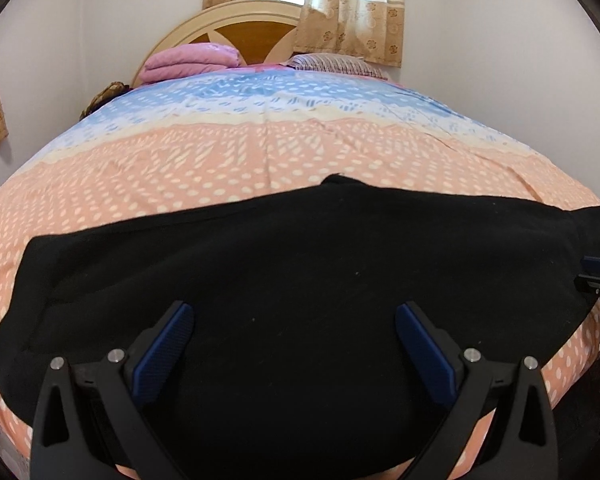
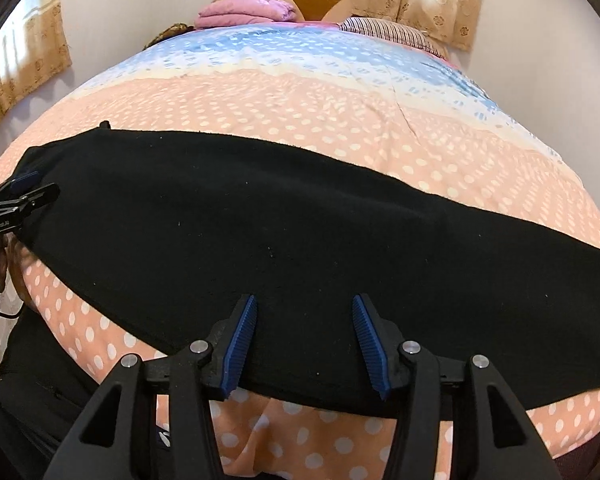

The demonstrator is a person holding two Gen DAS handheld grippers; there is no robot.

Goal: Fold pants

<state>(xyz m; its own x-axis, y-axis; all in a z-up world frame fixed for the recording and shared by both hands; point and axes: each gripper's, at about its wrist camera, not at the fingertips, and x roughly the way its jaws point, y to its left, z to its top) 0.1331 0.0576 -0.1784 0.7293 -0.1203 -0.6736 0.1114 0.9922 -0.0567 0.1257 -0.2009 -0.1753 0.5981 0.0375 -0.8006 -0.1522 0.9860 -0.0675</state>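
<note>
Black pants [image 1: 292,248] lie flat across the near part of the bed, folded into a long band [image 2: 300,220]. My left gripper [image 1: 294,314] hovers over the middle of the cloth near its front edge. Its jaws are wide open and nothing is between the blue pads [image 1: 168,344]. My right gripper [image 2: 304,306] stands open above the front hem of the pants, its pads [image 2: 240,344] clear of the fabric. Each gripper also shows in the other's view: the right gripper [image 1: 598,276] at the pants' right end, the left gripper [image 2: 28,189] at their left end.
The bed [image 1: 260,152] has a pink and blue dotted cover. At its head lie a folded pink blanket [image 1: 192,60] and a striped pillow [image 1: 332,63], before a wooden headboard [image 1: 240,36] and curtains [image 1: 348,20]. A dark garment [image 2: 32,376] hangs off the front left edge.
</note>
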